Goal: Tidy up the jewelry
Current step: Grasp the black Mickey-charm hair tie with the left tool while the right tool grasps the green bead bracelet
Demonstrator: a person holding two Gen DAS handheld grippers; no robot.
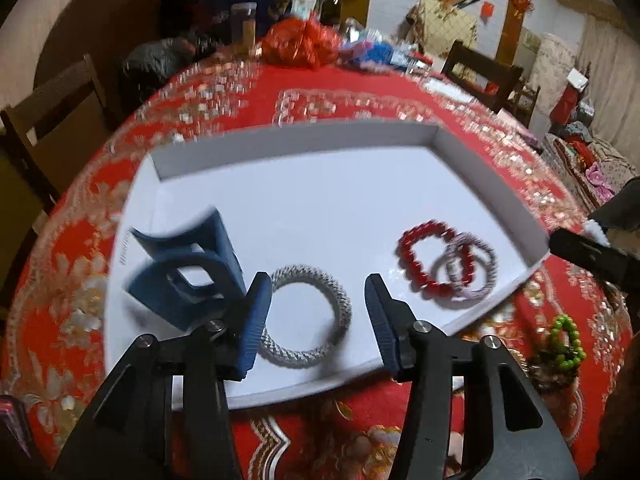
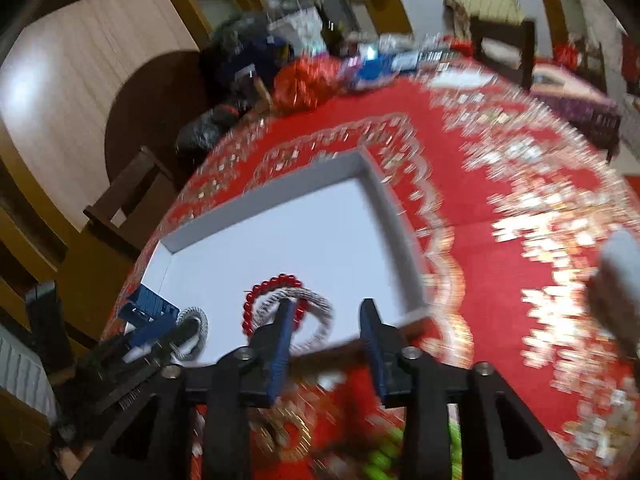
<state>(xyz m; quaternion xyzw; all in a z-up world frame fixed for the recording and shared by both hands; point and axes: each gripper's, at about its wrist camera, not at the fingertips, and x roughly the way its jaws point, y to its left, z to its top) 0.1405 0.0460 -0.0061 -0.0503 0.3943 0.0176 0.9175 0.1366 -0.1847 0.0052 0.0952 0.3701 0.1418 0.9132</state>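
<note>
A shallow white box (image 1: 300, 136) lies on the red tablecloth. In it lie a silver woven bracelet (image 1: 320, 354), a red bead bracelet (image 1: 416, 268) and a pale woven bracelet (image 1: 486, 276) overlapping it. My left gripper (image 1: 318, 320) is open over the silver bracelet at the box's near edge. A green bead bracelet (image 1: 566, 344) lies on the cloth outside the box to the right. My right gripper (image 2: 326, 338) is open and empty above the box's near right edge, with green beads (image 2: 380, 460) blurred beneath it. The red bracelet (image 2: 260, 292) also shows in the right wrist view.
A blue plastic piece (image 1: 188, 264) stands in the box at the left. Red wrapped goods (image 1: 300, 42), a jar (image 1: 244, 24) and blue packets crowd the table's far side. Wooden chairs (image 1: 48, 128) stand around the table.
</note>
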